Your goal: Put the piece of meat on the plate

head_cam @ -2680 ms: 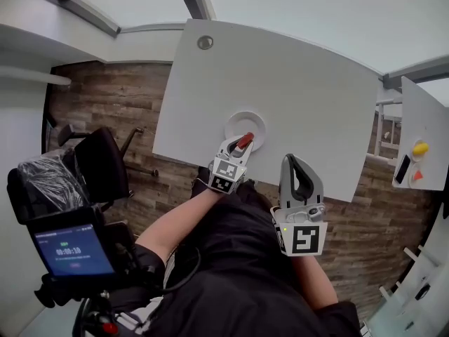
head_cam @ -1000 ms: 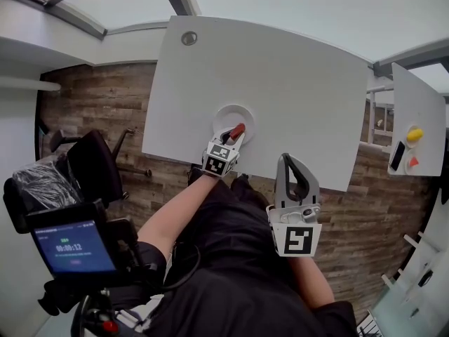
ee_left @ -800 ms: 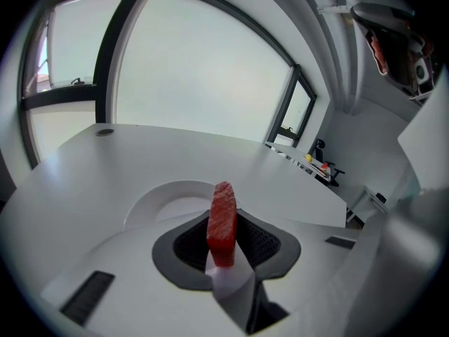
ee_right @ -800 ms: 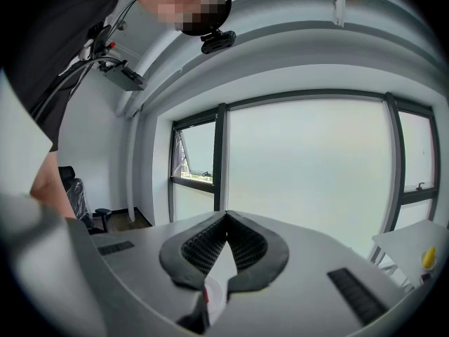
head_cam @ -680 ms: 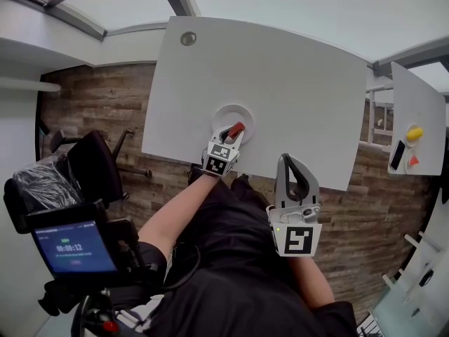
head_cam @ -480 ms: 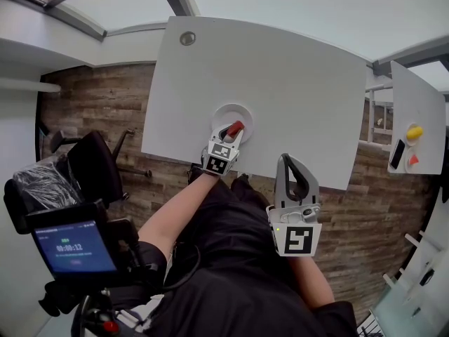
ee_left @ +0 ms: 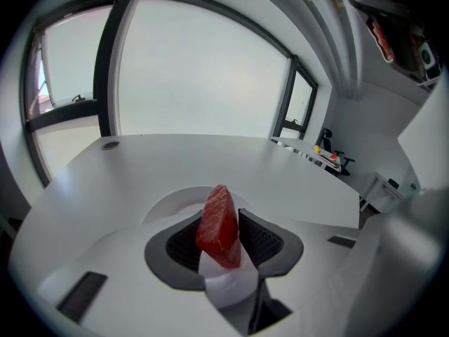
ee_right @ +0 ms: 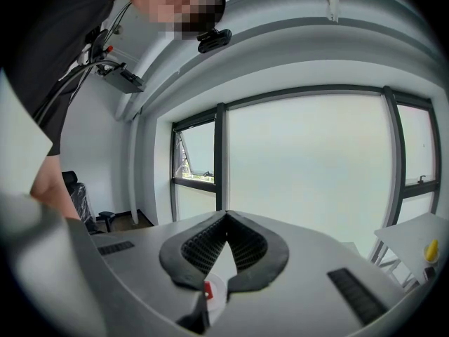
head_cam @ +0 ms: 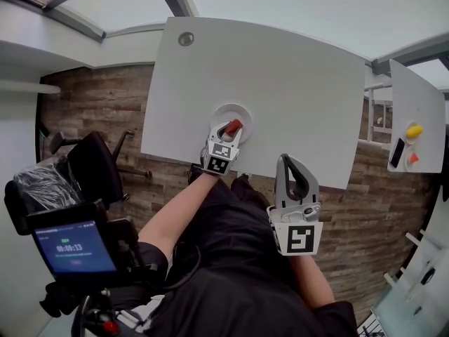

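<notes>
A red wedge of meat (head_cam: 233, 126) stands on edge between the pads of my left gripper (head_cam: 230, 127), right over the small white plate (head_cam: 243, 110) near the table's front edge. In the left gripper view the meat (ee_left: 219, 223) fills the gap and touches both dark pads, with the plate (ee_left: 168, 199) just beyond; the jaws are opening. My right gripper (head_cam: 286, 159) hangs off the table's front edge, to the right of the plate, shut with nothing in it. Its own view shows the tips (ee_right: 224, 217) meeting.
The white table (head_cam: 280, 69) has a round cable hole (head_cam: 186, 39) at its far left. A second table (head_cam: 421, 104) at the right carries a yellow object (head_cam: 414, 130). An office chair (head_cam: 95, 163) and a phone screen (head_cam: 70, 248) lie to the left.
The left gripper has carried the meat slightly further in over the plate. The right gripper has stayed where it was.
</notes>
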